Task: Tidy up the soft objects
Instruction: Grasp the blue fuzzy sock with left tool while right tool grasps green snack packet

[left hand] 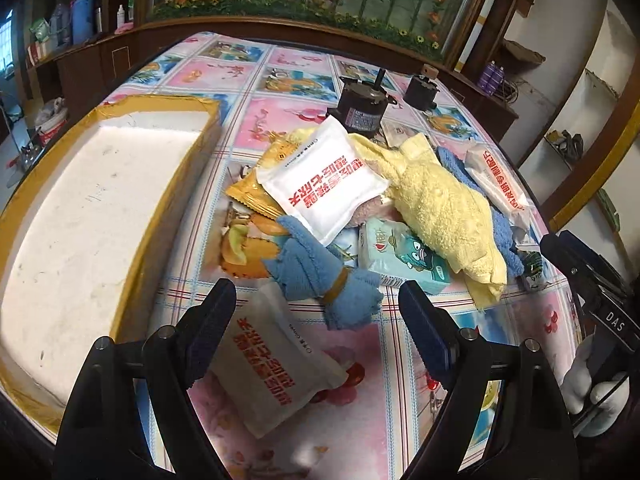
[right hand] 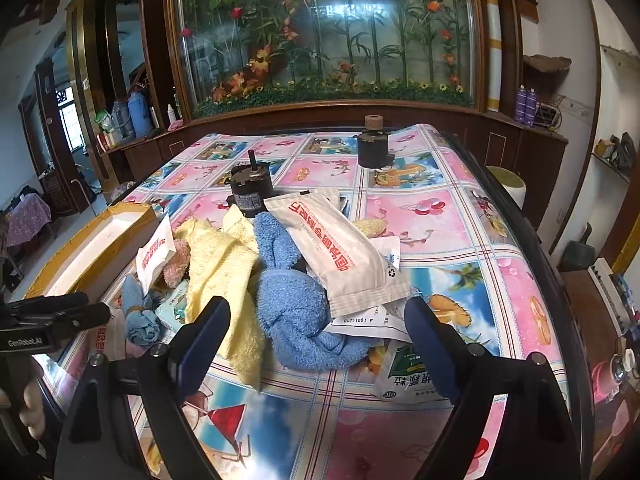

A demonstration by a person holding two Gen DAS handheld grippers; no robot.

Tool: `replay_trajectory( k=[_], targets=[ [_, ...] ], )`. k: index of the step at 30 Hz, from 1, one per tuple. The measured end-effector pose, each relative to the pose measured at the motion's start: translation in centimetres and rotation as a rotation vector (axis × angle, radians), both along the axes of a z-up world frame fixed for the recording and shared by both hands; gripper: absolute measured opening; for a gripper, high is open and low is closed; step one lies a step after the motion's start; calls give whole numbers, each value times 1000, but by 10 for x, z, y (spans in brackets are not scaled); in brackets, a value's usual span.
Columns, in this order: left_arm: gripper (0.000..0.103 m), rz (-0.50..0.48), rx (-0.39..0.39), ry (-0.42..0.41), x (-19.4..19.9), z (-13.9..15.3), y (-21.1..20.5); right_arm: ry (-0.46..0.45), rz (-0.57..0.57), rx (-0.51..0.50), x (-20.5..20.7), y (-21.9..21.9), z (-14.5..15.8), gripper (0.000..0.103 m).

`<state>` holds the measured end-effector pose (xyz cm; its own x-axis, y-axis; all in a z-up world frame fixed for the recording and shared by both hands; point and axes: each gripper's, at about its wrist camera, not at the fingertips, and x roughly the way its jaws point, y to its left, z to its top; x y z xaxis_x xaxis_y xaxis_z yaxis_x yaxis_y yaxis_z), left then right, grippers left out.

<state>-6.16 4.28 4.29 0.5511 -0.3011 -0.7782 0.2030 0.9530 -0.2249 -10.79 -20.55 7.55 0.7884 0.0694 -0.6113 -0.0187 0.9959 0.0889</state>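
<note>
A heap of soft things lies on the flowered tablecloth: a yellow towel (left hand: 444,208), a rolled blue cloth with a rubber band (left hand: 328,276), a white pouch with red print (left hand: 324,180), a teal tissue pack (left hand: 400,256), an orange packet (left hand: 252,192). My left gripper (left hand: 316,332) is open just short of the rolled cloth, with another white pouch (left hand: 276,364) between its fingers on the table. My right gripper (right hand: 316,340) is open around a knotted blue towel (right hand: 300,316), under a long white pouch (right hand: 340,252); the yellow towel (right hand: 220,276) lies to its left.
A white foam box with tan taped rim (left hand: 80,216) stands left of the heap. Two black motors (left hand: 360,108) (right hand: 374,150) stand behind it. A green-white packet (right hand: 404,376) lies near the right fingers. A wooden cabinet with a flower display runs behind the table.
</note>
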Motion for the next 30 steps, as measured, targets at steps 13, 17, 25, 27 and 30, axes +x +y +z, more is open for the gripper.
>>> replay_trajectory(
  k=[13,17,25,27,30],
  targets=[
    [38,-37,-29,60,26,-22,-17,-35,-123,66,-10,-55,10,89],
    [39,-32,-31,65,27,-24,-18,-30,-221,81,-19,-95,11,89],
    [30,-58,-33,28,19,-16,-18,122,-209,101,-11,-117,-14,89],
    [30,-58,-58,16,13,-9,-13,153,-175,75,-4,-106,-21,89],
    [30,-64,-117,0,5,2,-2,204,-135,41,10,-91,-31,89]
  ],
)
